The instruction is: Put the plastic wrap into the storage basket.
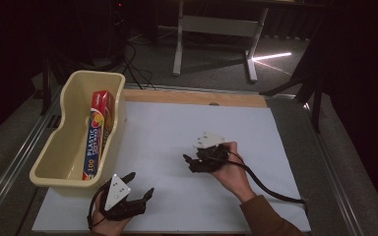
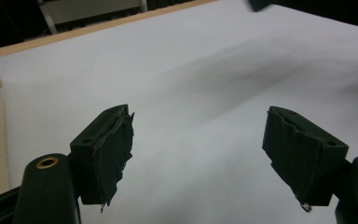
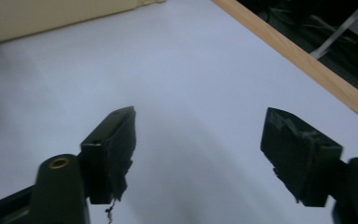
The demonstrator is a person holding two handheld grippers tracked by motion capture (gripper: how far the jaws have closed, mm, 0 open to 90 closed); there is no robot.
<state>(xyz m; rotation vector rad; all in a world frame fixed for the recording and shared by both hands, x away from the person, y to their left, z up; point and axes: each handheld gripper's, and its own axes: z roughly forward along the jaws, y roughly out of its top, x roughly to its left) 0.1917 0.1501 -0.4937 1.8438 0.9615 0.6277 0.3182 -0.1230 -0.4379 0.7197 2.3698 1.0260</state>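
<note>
A cream plastic tub (image 1: 55,146) stands at the left of the white sheet (image 1: 167,123). Inside it a long box of plastic wrap (image 1: 97,132), red and blue, leans against the right wall. My left gripper (image 1: 140,183) rests low near the front edge, just right of the tub's near corner, jaws wide apart and empty. In the left gripper view the left gripper (image 2: 198,112) has only bare sheet between its jaws. My right gripper (image 1: 188,163) hovers over the sheet's middle, pointing left toward the tub. In the right gripper view the right gripper (image 3: 199,113) stands open with nothing between the pads.
A wooden table edge (image 1: 197,97) runs behind the sheet and shows as a wooden table edge (image 3: 298,56) at the upper right of the right gripper view. The tub wall (image 3: 51,14) lies ahead of the right gripper. A white desk frame (image 1: 179,44) stands on the dark floor beyond.
</note>
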